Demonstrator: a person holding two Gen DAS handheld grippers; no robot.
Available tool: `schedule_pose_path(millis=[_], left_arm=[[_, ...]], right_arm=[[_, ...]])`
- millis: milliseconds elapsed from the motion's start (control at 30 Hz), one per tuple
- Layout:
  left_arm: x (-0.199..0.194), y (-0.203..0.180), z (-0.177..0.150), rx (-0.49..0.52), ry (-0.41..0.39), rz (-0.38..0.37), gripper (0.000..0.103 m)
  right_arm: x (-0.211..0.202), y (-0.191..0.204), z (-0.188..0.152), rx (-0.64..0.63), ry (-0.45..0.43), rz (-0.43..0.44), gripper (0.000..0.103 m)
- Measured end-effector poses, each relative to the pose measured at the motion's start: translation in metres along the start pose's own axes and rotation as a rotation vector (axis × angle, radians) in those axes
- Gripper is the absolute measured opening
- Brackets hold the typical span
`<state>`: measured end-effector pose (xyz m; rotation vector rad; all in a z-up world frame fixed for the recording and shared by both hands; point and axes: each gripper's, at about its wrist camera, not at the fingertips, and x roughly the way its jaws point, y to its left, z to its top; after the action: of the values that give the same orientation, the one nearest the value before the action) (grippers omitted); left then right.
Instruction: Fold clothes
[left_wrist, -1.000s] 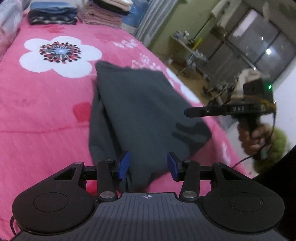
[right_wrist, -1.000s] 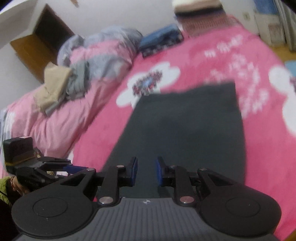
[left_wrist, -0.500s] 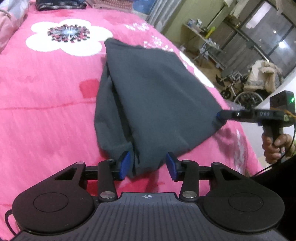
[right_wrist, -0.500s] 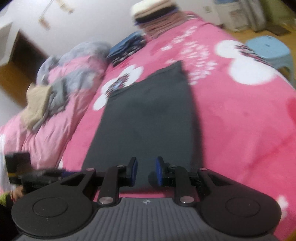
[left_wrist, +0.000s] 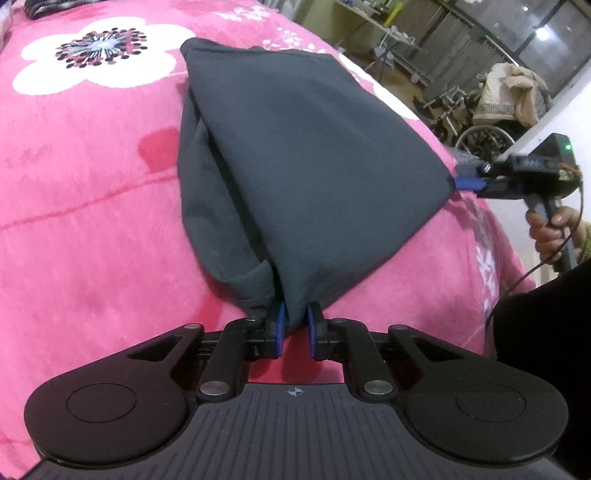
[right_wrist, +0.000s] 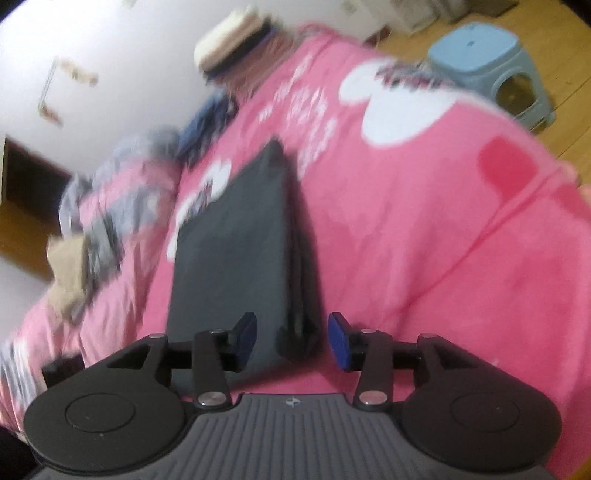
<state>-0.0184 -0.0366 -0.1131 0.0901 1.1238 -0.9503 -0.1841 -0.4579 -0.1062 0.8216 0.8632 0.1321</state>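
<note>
- Across the pink flowered bedspread (left_wrist: 92, 221) I see the dark grey garment (left_wrist: 306, 177), folded, at centre.
- Left gripper (left_wrist: 294, 325): just closed, pinching the garment's near corner.
- Right gripper (right_wrist: 291, 339): just parted, garment edge between, unpressed.
- Blue stool (right_wrist: 487, 66) at 1 o'clock; stacked clothes (right_wrist: 236, 55) at 11.

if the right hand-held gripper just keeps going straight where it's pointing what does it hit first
Most likely the near corner of the dark grey garment, which lies between the open blue fingers of the right hand-held gripper; its jaws have just been opening.
</note>
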Motion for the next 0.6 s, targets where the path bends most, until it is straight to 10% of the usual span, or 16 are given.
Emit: schedule_pose_path(millis=[100,600], left_arm=[[0.000,-0.006,0.001,0.040,0.015,0.028,0.005],[-0.043,-0.008,-0.010,0.010,-0.030,0.099,0.010]], right_arm=[[0.009,0.006,-0.003,-0.078,0.027,-0.056,0.011],[-0.026,0.022,-0.002,-0.135,-0.104,-0.127,0.022]])
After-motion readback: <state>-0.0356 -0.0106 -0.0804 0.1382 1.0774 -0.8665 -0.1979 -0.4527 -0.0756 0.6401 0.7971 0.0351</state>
